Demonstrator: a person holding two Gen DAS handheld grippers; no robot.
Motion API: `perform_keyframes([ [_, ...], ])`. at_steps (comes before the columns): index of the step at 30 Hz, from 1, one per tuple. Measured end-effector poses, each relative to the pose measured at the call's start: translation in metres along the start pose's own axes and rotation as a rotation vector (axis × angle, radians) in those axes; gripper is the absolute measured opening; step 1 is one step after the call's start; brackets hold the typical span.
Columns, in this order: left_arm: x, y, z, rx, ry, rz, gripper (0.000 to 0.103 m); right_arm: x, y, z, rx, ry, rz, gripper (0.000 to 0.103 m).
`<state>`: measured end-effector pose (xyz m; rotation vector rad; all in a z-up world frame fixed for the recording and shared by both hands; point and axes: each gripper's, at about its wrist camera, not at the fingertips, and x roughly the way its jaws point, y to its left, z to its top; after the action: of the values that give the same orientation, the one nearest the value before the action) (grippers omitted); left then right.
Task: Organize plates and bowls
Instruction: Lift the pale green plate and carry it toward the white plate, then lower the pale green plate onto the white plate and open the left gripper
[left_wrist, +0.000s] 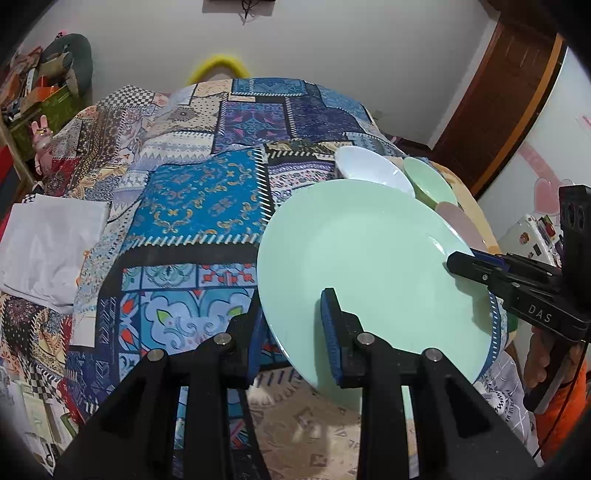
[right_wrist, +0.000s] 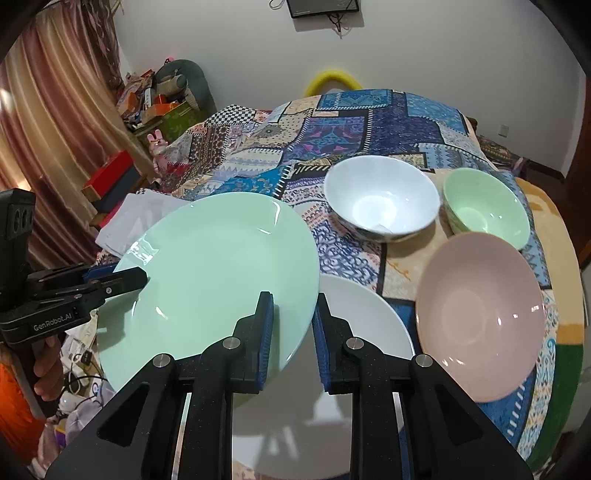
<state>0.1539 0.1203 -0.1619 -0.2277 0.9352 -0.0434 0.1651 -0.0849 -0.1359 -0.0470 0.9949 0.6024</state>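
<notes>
Both tongs are wearing black frames, silver screws and blue ribbed pads; left tongs (left_wrist: 295, 332), right tongs (right_wrist: 293, 332).

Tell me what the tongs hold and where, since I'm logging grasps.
Both tongs grip the green plate by its rim: left tongs and right tongs on opposite edges, lifted above the white plate.

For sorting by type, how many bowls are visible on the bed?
3: white bowl at the back, green bowl right of it, pink bowl nearest. Others may be hidden.
</notes>
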Motion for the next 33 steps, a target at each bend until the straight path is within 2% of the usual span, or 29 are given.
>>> perform_keyframes([
  [19,0.023,-0.034,-0.024,0.022,0.085,-0.032,0.029,-0.012,-0.028,-0.036,0.072,0.028,-0.004,0.019],
  [33,0.051,-0.050,-0.031,0.048,0.143,-0.024,0.029,-0.006,-0.051,-0.055,0.136,0.063,0.000,0.019],
])
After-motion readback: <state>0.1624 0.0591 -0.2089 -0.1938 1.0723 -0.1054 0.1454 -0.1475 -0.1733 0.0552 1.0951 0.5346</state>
